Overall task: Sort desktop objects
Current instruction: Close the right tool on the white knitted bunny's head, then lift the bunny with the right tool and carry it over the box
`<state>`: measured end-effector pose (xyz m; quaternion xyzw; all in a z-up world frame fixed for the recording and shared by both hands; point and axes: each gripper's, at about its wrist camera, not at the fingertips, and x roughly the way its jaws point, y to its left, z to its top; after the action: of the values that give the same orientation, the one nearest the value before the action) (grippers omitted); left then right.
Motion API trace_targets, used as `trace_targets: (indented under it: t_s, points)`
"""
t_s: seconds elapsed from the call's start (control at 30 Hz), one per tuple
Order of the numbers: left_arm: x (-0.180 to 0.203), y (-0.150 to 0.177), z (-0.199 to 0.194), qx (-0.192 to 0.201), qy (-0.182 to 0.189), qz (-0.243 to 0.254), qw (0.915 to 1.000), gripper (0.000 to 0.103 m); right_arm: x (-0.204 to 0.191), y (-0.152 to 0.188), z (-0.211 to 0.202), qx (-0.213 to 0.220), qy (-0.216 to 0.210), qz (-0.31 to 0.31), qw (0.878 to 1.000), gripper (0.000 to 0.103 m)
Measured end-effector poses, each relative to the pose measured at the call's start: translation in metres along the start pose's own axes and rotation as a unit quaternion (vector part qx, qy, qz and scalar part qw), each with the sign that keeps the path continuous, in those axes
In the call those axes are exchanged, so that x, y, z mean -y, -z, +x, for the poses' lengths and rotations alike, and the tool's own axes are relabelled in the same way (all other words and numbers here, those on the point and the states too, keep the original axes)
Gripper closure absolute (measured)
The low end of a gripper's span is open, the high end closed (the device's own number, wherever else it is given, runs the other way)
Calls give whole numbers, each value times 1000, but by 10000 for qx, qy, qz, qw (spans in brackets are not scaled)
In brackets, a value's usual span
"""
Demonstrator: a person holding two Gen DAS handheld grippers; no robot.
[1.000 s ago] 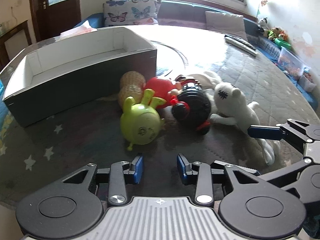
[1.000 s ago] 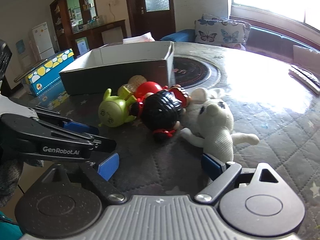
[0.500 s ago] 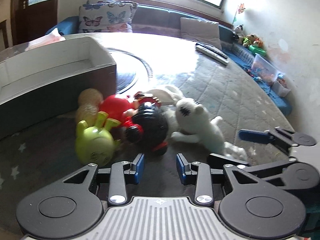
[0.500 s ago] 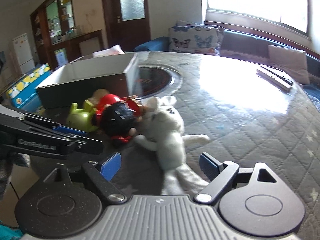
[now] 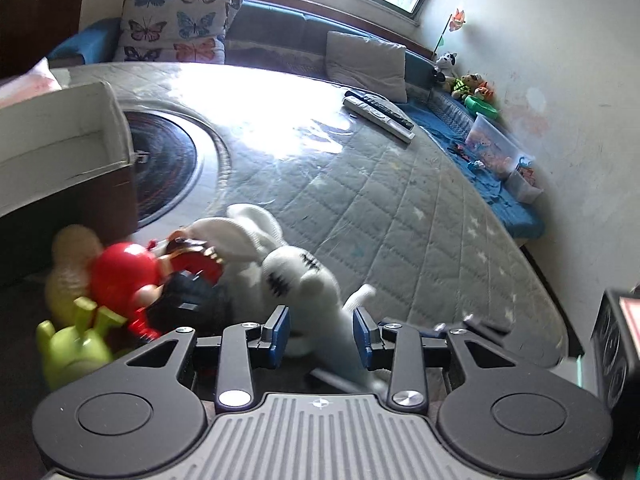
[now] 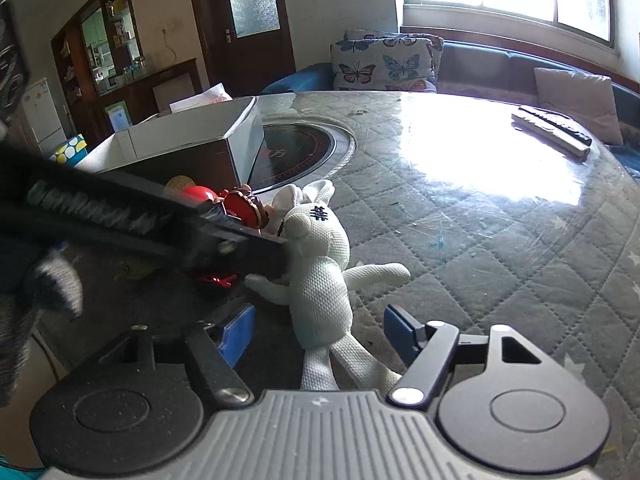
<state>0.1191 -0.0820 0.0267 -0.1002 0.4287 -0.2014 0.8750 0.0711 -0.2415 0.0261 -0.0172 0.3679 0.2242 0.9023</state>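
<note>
Now, target toy: white knitted rabbit [image 6: 320,264] lies on its back on the quilted table cover [image 6: 500,248], head towards the toy pile, legs trailing towards the right wrist camera.
Right gripper [image 6: 318,334]: fingers spread wide, one blue pad either side of the rabbit's lower body and legs; nothing gripped, and the pads look clear of the fabric.
Left gripper [image 5: 322,334]: jaws moderately apart, straddling the rabbit's body [image 5: 316,300] just below the head; whether the pads touch it cannot be told, but no squeeze shows. From the right wrist view, its dark finger reaches across to the rabbit's neck.
Neighbouring toys: red and black figure [image 5: 160,280] touches the rabbit's ears; green alien toy [image 5: 74,348] and a pale tan peanut-shaped toy [image 5: 72,256] sit just beside it, all bunched at the box corner.
Storage box [image 6: 192,148]: open, white inside, dark outside, standing just behind the pile; the interior that shows holds nothing.
Further out: two remote controls [image 5: 378,116] lie well apart near the far table edge.
Progress: sorting appears barely begun, since every toy in view is on the table. Judged remaining: close on the rabbit, carry it to the box, then deal with the other toys.
</note>
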Motion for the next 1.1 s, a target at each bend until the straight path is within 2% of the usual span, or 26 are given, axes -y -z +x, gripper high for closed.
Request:
trace_targets:
  t_s: [0.3,0.33,0.47,0.63,0.9,1.1]
  points:
    - [0,-18,24,-87,-64,-225,9997,65,10,0,6,-12,-140,150,9998,50]
    - [0,-19,25,-73,-61,-246,9997,65,12,0,7,-14,-157,159,9998,56]
    - [1,-22,30,-54,-57,-293,9995,64,17,-1,8,-18,-187,172,9997,56]
    - [0,-19,39,-118,-259,-293,9992,62,20,-2,11,18,-184,186,9997,56]
    - [0,-20,45,-176,-36,-367,9992,62,20,-3,14,113,-158,117,9997,55]
    - [2,-21,49,-136,106,-269,9995,69,21,-5,16,134,-99,97,9998,55]
